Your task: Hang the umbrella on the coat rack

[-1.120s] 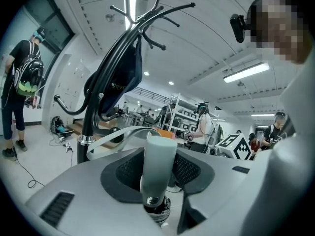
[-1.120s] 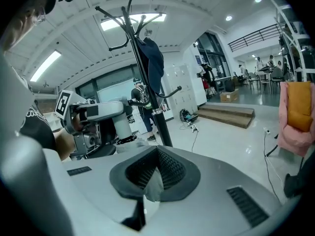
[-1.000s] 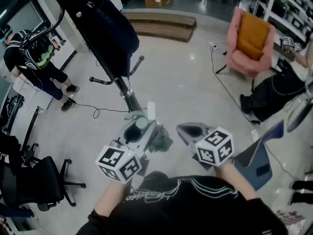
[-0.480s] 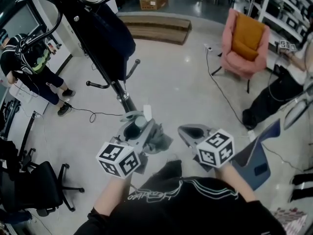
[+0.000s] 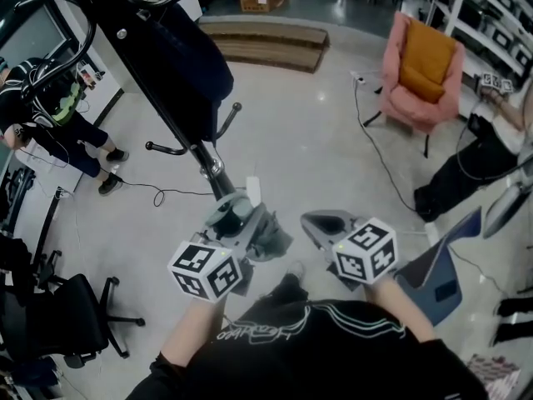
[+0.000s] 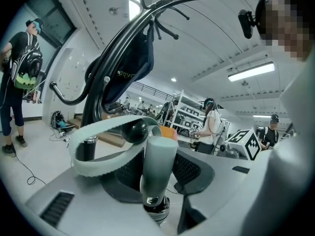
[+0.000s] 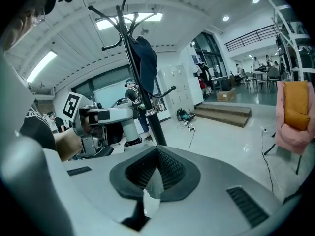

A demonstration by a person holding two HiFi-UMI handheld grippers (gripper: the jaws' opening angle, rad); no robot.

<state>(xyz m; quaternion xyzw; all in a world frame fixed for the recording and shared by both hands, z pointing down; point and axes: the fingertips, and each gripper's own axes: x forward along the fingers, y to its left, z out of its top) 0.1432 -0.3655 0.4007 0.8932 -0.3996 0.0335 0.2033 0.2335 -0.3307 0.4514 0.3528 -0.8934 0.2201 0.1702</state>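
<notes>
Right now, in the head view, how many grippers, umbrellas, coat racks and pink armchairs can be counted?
gripper: 2, the left gripper and the right gripper
umbrella: 1
coat rack: 1
pink armchair: 1
total: 5

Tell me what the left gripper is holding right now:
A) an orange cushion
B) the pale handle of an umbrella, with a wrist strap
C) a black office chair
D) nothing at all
B: in the left gripper view the umbrella handle stands clamped between the jaws of the left gripper, with its strap looping off to one side.
</notes>
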